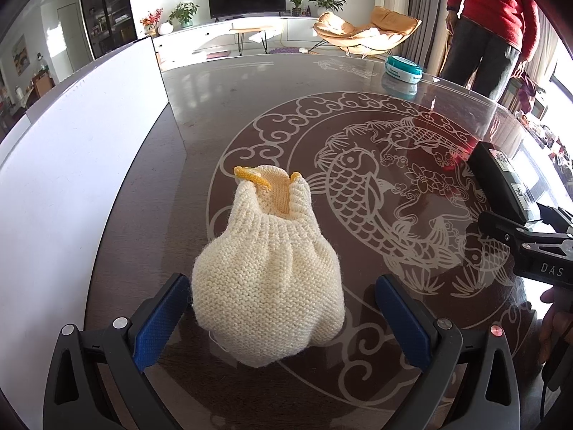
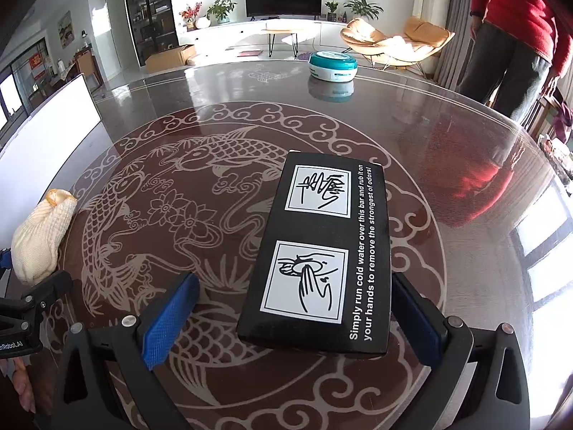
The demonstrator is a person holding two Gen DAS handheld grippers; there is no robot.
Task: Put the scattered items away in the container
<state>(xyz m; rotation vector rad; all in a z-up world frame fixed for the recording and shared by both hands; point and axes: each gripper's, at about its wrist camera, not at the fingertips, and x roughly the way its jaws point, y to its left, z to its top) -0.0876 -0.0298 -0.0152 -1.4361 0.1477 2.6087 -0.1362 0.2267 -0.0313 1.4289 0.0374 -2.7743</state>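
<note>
Left wrist view: the left gripper (image 1: 283, 319), jaws spread, straddles the cream knitted wool pouch (image 1: 268, 276); soft and light, best pinched mid-body.

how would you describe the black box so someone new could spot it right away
Start at the round glass-topped table with the pale fish pattern. Near its middle, between the open blue pads of the right hand-held gripper, lies the black box. It is the only dark, flat, rectangular item, with two white hand-washing drawings and white print, unlike the cream knitted pouch or the teal round tub.
</note>
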